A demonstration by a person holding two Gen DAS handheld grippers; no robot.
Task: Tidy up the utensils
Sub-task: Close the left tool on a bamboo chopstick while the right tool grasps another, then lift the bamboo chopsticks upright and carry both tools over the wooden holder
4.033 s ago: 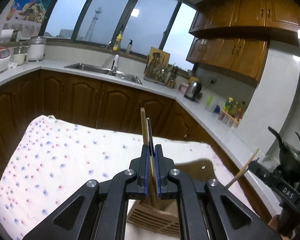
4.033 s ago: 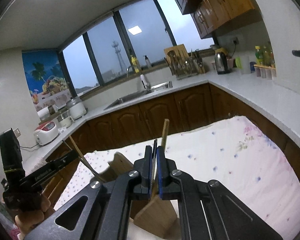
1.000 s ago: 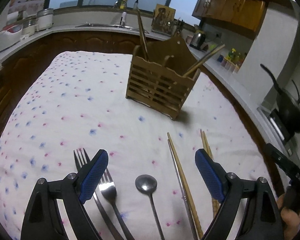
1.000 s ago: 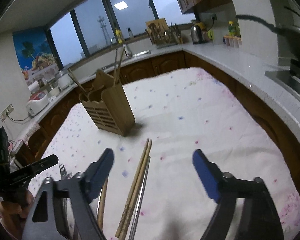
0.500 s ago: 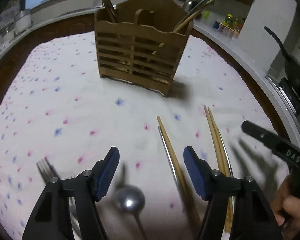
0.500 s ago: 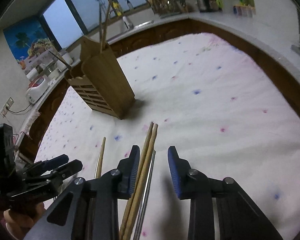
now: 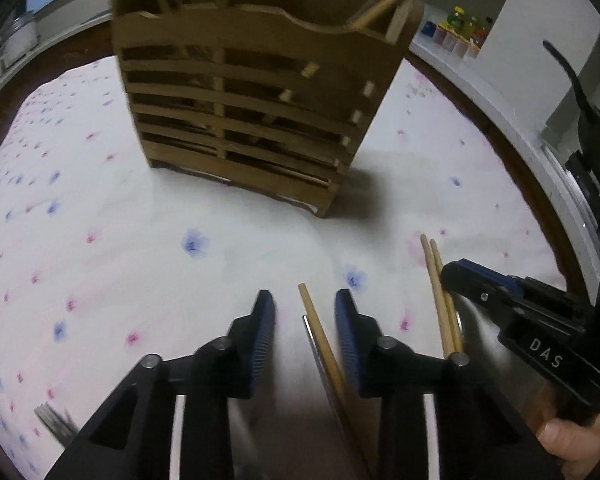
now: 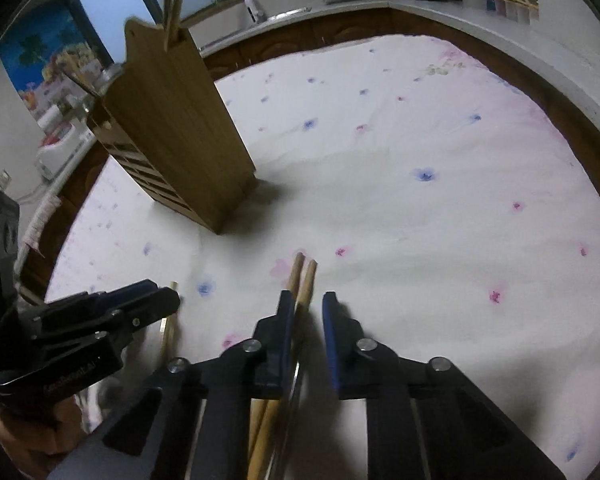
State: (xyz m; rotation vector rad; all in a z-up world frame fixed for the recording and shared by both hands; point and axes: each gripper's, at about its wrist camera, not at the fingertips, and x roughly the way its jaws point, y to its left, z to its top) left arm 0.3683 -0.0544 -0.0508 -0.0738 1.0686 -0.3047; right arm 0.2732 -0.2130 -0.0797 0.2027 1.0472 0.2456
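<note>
The left gripper (image 7: 304, 308) is low over the flowered cloth (image 7: 140, 248) that covers the counter, and its jaws are closing. Between them lie a wooden chopstick (image 7: 320, 340) and a thin metal chopstick (image 7: 314, 350), side by side; the pads do not press on them yet. The right gripper (image 8: 305, 308) is also closing, with a pair of wooden chopsticks (image 8: 302, 280) between its jaws, close to the left pad. A gap still shows on the right side, so this pair is not clamped. A metal stick lies just beside the pair. The wooden utensil holder (image 7: 244, 108) stands upright on the cloth beyond both grippers, with several chopsticks leaning inside it. A fork (image 7: 54, 420) lies at the lower left edge.
</note>
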